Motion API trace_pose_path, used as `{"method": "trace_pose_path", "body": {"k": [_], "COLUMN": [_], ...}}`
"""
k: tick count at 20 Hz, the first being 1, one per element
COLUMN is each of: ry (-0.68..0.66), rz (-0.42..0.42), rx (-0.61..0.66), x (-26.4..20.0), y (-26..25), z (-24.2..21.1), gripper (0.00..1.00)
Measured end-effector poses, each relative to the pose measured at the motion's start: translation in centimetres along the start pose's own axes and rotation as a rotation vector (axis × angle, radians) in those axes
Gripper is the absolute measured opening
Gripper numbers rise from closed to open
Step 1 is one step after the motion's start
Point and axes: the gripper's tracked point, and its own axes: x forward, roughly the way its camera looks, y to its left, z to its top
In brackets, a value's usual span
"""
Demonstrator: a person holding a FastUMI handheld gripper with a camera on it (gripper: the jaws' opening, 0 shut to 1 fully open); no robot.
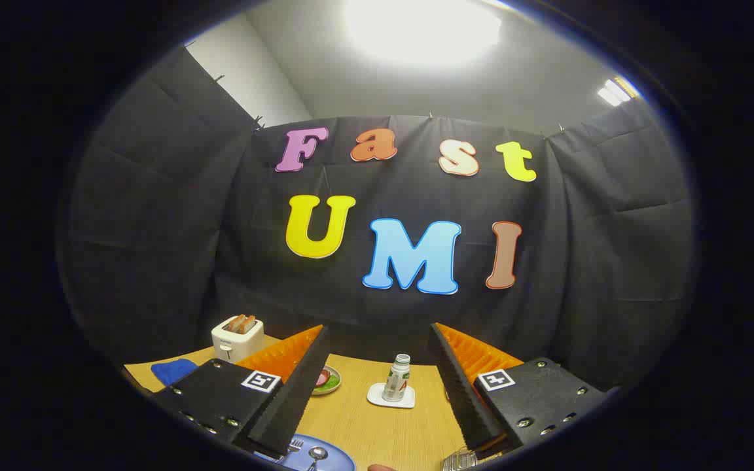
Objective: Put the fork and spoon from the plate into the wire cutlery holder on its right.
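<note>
Claw (377,392) is hanging wide open above the table (383,425), its two fingers spreading apart with nothing between them but bare wood; we are gripping nothing. We are looking forward along the fingers toward the black cloth wall of the booth.

Task items: the blue plate (324,458) is lying close under the claw, at about 7 o'clock from the midpoint between the fingers, just inside the left finger. On it we are seeing the fork (294,446), partly hidden by that finger, and the spoon (317,453) just beside it at its 3 o'clock, bowl pointing away from us. The wire cutlery holder (461,460) is showing at about 5 o'clock, under the right finger, well apart from the plate; we are seeing its top rim alone, so we cannot tell what it is holding.

Beyond the fingers, at 12 o'clock, a small bottle (396,378) with a green label is standing upright on a white coaster (391,397). At 10 o'clock from the bottle, a small green dish (326,381) with something red on it is peeking out past the left finger. Farther at 9 o'clock, a white toaster (237,337) is holding two slices of toast, and a blue cloth (173,371) is lying near it at its 7 o'clock.
</note>
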Motion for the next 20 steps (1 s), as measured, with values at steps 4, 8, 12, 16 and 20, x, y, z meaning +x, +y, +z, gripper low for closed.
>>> {"method": "trace_pose_path", "body": {"k": [4,8,12,16,20], "ry": [-0.004,-0.007,-0.011,0.045,0.216], "rz": [-0.015,-0.049,-0.12,-0.099,-0.021], "rx": [0.012,0.055,0.118,0.073,0.065], "x": [-0.1,-0.1,-0.4,-0.4,-0.9], "y": [-0.5,-1.5,-3.2,-2.8,-1.4], "z": [-0.1,-0.3,-0.7,-2.5,-6.8], "gripper": [0.94,0.94,0.94,0.94,0.94]}}
